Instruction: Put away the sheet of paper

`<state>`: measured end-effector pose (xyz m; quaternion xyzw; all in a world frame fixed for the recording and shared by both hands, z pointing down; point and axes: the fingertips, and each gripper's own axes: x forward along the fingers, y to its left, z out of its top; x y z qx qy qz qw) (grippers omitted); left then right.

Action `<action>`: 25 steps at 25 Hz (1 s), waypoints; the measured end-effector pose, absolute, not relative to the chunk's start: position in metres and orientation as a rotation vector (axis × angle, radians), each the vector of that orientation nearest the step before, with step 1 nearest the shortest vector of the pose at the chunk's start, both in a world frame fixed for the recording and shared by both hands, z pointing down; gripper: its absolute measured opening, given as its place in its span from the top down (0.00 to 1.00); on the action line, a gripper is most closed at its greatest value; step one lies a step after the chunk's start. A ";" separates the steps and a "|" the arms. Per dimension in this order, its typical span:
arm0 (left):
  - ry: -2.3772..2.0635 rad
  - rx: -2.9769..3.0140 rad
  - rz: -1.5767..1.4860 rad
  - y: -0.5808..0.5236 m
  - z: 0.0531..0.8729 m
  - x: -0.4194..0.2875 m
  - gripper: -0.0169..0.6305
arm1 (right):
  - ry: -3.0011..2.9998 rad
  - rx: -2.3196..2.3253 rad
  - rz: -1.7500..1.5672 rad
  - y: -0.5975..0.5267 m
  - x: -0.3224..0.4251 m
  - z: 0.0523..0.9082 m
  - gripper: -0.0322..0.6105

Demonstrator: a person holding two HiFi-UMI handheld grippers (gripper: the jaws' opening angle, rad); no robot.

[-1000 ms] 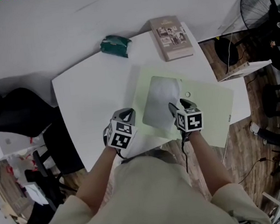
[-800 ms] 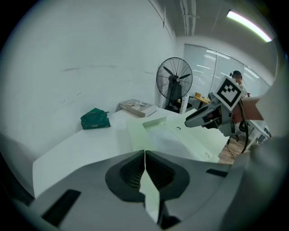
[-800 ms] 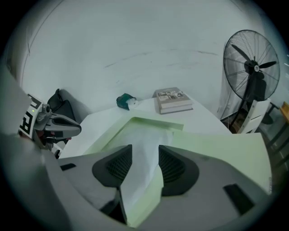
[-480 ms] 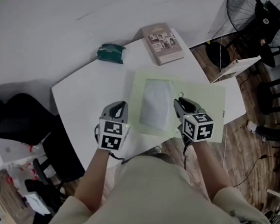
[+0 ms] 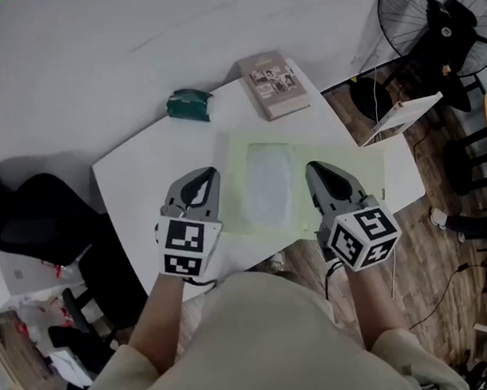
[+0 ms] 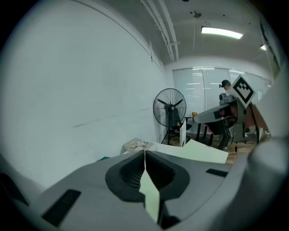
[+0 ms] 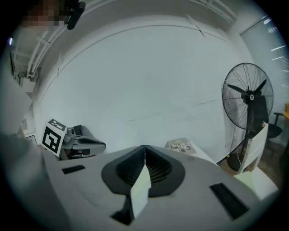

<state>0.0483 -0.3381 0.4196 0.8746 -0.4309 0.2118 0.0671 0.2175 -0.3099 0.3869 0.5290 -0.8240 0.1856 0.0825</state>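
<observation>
A pale green folder-like sheet [image 5: 343, 159] lies on the white table [image 5: 138, 170], and a white sheet of paper [image 5: 268, 183] shows on it. My left gripper [image 5: 210, 178] is at the green sheet's left edge and my right gripper [image 5: 313, 173] is to the right of the white paper. In the left gripper view the left gripper [image 6: 144, 152] is shut, with a pale green edge [image 6: 149, 191] pinched between its pads. In the right gripper view the right gripper [image 7: 145, 148] has its jaws closing tight on a pale edge [image 7: 141, 187].
A book [image 5: 273, 84] and a dark green pouch [image 5: 188, 104] lie at the table's far side. A standing fan [image 5: 441, 21] and a white board [image 5: 399, 116] are off the right side. A black chair [image 5: 23, 215] stands to the left.
The right gripper's jaws went from open to shut on the green sheet. Both grippers drew back toward the person and appear larger, closer to the camera.
</observation>
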 end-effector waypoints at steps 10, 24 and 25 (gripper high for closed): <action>-1.348 2.701 0.393 -0.325 0.355 0.046 0.94 | -2.610 1.668 0.258 -0.284 0.220 0.301 0.92; -1.418 2.753 0.344 -0.311 0.320 0.043 0.94 | -2.659 1.559 0.245 -0.270 0.209 0.285 0.92; -1.420 2.755 0.345 -0.310 0.319 0.043 0.94 | -2.660 1.561 0.247 -0.270 0.209 0.284 0.92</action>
